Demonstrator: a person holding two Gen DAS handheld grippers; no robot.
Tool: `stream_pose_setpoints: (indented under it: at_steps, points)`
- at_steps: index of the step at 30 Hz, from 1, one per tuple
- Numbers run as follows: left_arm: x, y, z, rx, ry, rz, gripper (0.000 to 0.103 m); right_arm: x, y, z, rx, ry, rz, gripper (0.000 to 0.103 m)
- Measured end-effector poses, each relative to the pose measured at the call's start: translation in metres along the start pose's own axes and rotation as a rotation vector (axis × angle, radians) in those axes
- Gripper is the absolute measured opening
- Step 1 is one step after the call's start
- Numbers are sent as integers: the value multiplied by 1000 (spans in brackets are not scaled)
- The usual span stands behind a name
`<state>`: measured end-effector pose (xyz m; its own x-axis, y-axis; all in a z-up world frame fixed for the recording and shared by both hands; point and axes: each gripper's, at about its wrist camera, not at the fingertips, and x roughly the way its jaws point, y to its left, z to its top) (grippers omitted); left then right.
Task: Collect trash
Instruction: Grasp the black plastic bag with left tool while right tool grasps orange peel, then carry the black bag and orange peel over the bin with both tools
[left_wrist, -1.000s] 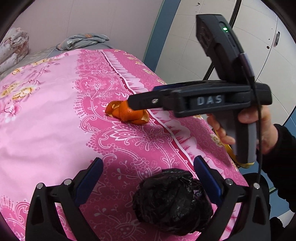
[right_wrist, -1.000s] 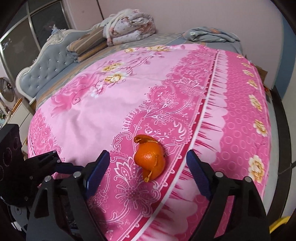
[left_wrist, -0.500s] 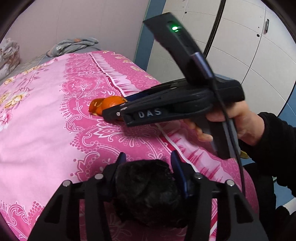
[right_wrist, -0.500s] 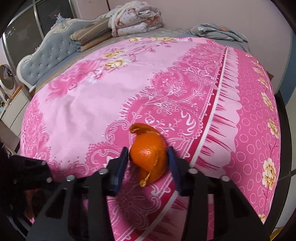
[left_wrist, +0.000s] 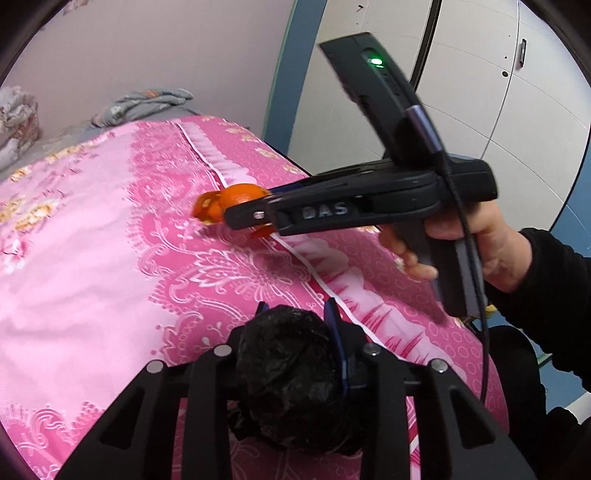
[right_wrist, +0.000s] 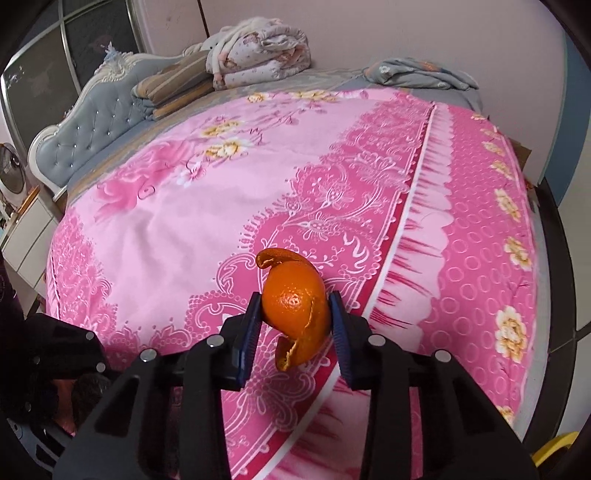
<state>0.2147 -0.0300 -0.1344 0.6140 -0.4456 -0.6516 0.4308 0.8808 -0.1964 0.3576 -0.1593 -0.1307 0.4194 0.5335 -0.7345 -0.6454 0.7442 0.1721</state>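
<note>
My left gripper is shut on a crumpled black plastic bag and holds it just above the pink bedspread. My right gripper is shut on an orange peel, lifted a little off the bedspread. In the left wrist view the right gripper comes in from the right, held by a hand, with the orange peel at its tip.
The bed's right edge drops off to the floor. Folded quilts and a grey headboard lie at the far end. White cabinet doors stand beyond the bed. A yellow object sits low at the right.
Both grippers closed: the left on the black bag, the right on the orange peel. Both items have since been lifted slightly off the bedspread.
</note>
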Motion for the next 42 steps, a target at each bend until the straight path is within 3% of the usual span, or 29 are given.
stream_pose_setpoints:
  at_steps: [7,11,20,33,42]
  points:
    - [-35,-12,11,13,-76,55,28,-35,-4,0,45,-47,-34,34]
    - [-59,-27,18,35,-131,134,28,-59,-6,-4,73,-78,-47,34]
    - [-107,-68,36,47,-227,194,28,-140,-13,-23,153,-208,-99,34]
    - [-147,-133,63,120,-353,217,28,-264,-27,-64,280,-413,-157,34]
    - [-157,-174,83,170,-411,190,28,-333,-49,-92,346,-511,-218,34]
